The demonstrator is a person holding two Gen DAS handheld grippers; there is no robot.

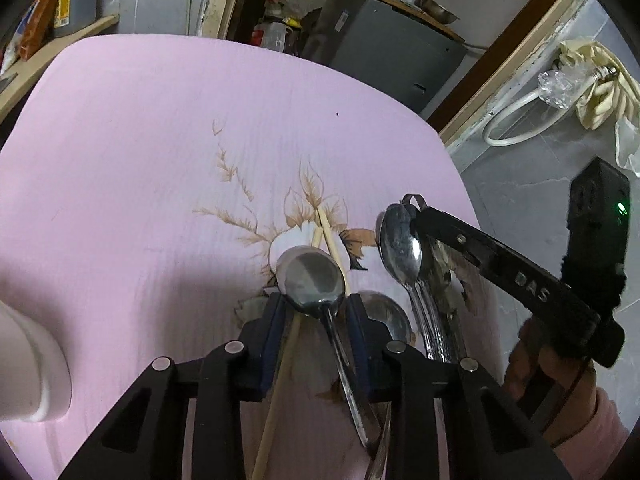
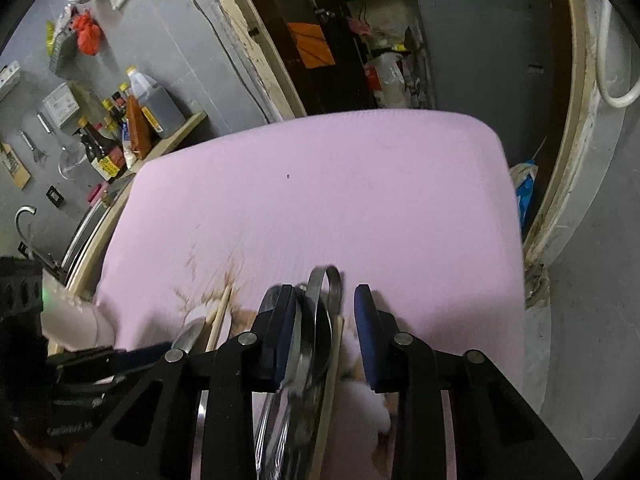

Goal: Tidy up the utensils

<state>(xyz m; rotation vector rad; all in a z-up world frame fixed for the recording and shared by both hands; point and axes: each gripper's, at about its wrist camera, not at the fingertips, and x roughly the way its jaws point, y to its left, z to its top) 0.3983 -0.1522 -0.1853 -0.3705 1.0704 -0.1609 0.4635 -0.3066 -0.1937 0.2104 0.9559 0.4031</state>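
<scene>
A pink cloth with a brown flower print [image 1: 160,160] covers the table. In the left wrist view my left gripper [image 1: 314,312] is open, its fingers on either side of a steel spoon [image 1: 316,276] whose handle runs back toward the camera. Wooden chopsticks [image 1: 328,236] lie beside and under it, and another spoon bowl [image 1: 386,316] lies to the right. My right gripper [image 2: 322,320] stands open around a bunch of steel spoons [image 1: 400,248], which also shows in the right wrist view [image 2: 308,344], blurred. A chopstick [image 2: 334,360] lies between its fingers.
A white cup-like object [image 1: 32,368] sits at the left edge. Sauce bottles [image 2: 132,120] stand on a shelf left of the table. A grey cabinet [image 2: 480,48] is behind the table. A white hose [image 1: 516,120] lies on the floor at right.
</scene>
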